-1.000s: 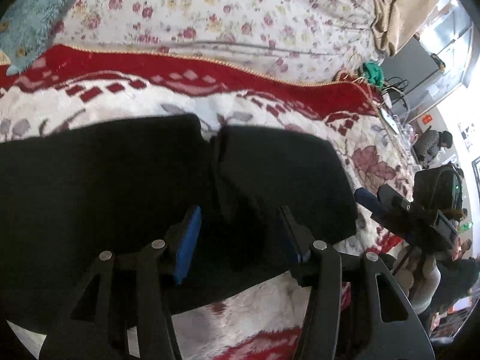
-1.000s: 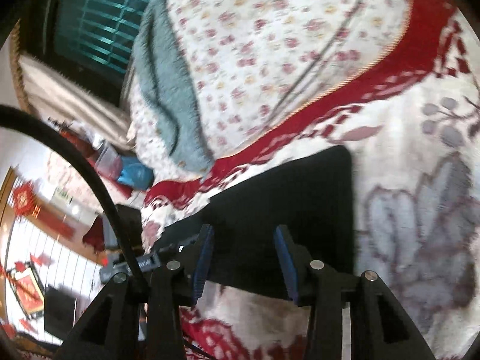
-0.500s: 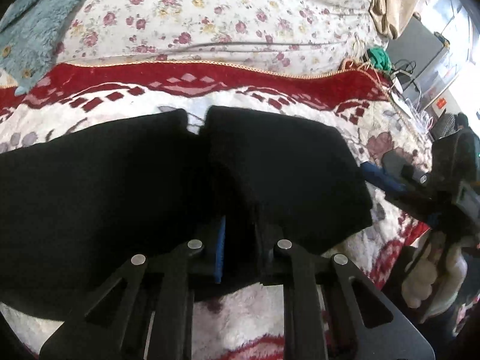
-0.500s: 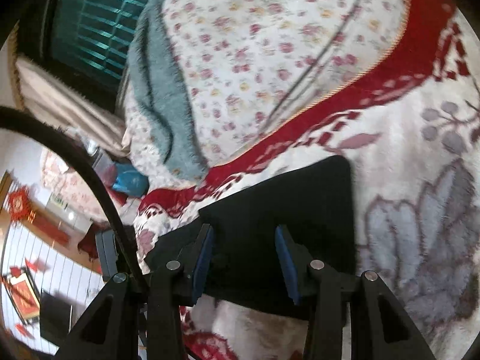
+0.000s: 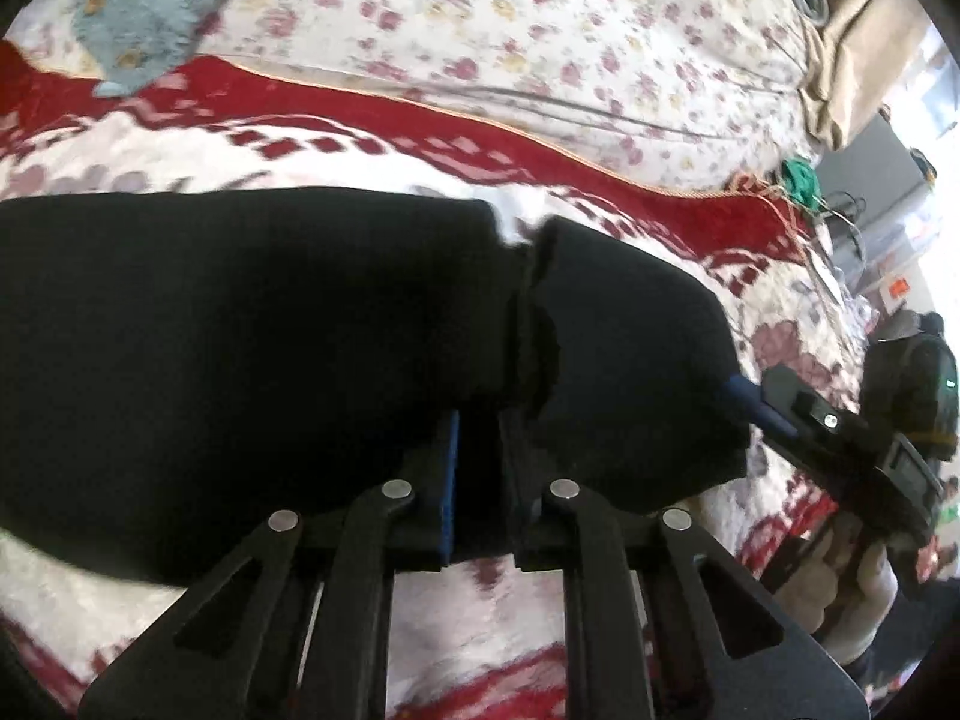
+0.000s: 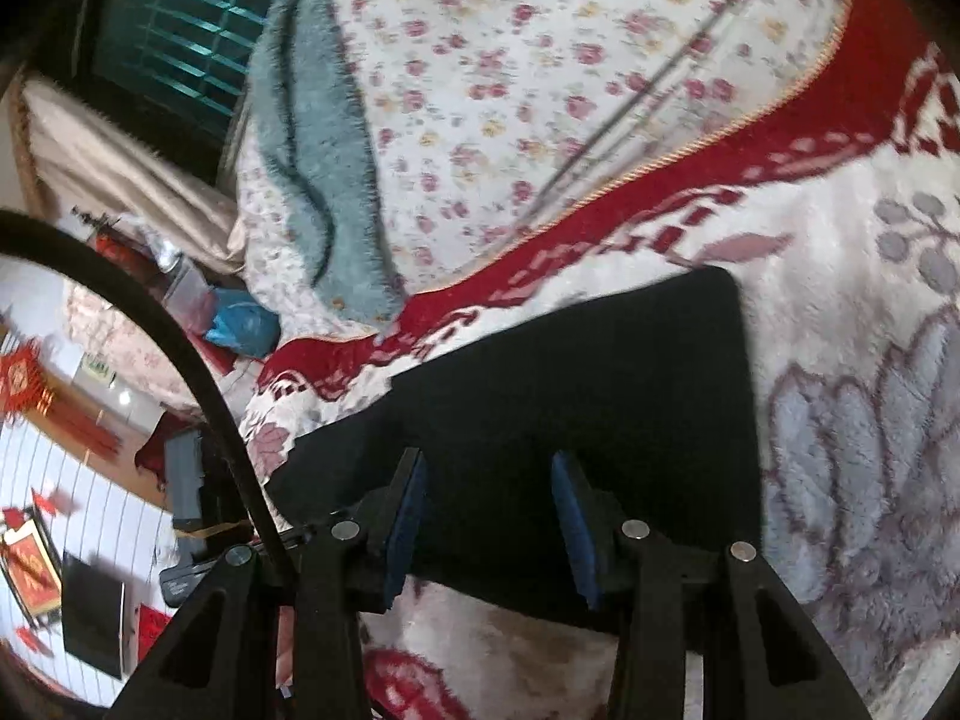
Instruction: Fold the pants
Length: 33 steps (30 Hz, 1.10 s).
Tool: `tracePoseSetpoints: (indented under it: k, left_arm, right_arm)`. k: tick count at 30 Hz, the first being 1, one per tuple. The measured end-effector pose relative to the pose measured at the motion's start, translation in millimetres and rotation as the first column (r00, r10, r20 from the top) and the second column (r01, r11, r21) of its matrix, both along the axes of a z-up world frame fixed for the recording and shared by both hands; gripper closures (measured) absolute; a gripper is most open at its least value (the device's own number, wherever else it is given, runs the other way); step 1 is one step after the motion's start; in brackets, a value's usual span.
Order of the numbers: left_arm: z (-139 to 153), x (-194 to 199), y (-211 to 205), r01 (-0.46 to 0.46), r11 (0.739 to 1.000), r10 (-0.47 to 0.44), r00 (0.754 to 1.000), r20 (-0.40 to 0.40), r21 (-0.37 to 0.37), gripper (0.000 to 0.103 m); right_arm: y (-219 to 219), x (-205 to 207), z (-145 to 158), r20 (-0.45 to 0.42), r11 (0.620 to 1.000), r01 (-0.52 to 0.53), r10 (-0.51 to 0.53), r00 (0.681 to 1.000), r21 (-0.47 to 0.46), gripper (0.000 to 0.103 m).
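Pants [image 5: 252,348] near edge: left tool [image 5: 477,468] pinching, right tool [image 6: 489,516] agape.

Floral bedspread [image 5: 540,48], red-patterned blanket [image 6: 870,420], teal-slatted window [image 6: 174,42].

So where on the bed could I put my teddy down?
Free: the floral sheet beyond the red border, and the fluffy blanket right of the black pants. Crowded: near edge, where the left tool grips the pants and the right tool hovers.
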<state>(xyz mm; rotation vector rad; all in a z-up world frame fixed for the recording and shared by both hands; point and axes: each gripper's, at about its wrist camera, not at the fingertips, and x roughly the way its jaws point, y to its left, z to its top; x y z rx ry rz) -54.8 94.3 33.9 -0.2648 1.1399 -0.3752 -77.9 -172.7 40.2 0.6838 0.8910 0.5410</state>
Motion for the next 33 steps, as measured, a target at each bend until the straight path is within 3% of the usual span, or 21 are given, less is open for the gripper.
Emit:
tracePoseSetpoints:
  k: [5,8,10,17,25,27,28,30,33]
  left_arm:
    - [11,-14,36,-0.09,0.996,0.09,0.996,0.013,0.006,0.062]
    - [21,-27,60,-0.177,0.983,0.173,0.983,0.066,0.054,0.061]
    - [24,-33,80,-0.243,0.969,0.238,0.968,0.073,0.054,0.061]
    - [28,-45,164,-0.444,0.895,0.446,0.894,0.044,-0.047,0.061]
    - [32,-66,191,-0.556,0.827,0.561,0.824,0.073,-0.084,0.061]
    - [35,-73,199,-0.564,0.816,0.575,0.813,0.091,-0.125,0.051]
    - [34,-74,202,-0.566,0.813,0.579,0.81,0.089,-0.139,0.037]
    - [28,-74,212,-0.586,0.792,0.602,0.797,0.057,-0.175,0.034]
    - [13,-68,219,-0.609,0.775,0.618,0.786,0.001,-0.169,0.034]
  right_arm:
    - [38,4,7,0.051,0.995,-0.091,0.092,0.994,-0.027,0.059]
    - [66,13,7,0.063,0.987,-0.151,0.155,0.986,-0.059,0.058]
    - [87,19,8,0.081,0.978,-0.188,0.195,0.977,-0.088,0.052]
    - [157,45,16,0.107,0.938,-0.32,0.334,0.936,-0.132,0.051]
    - [238,81,31,0.145,0.869,-0.467,0.49,0.86,-0.164,0.051]
    - [257,89,31,0.136,0.851,-0.493,0.518,0.844,-0.182,0.051]
    - [266,93,32,0.135,0.841,-0.505,0.533,0.835,-0.195,0.051]
    - [284,100,32,0.14,0.821,-0.529,0.562,0.815,-0.216,0.05]
    - [308,111,31,0.134,0.792,-0.559,0.599,0.79,-0.247,0.05]
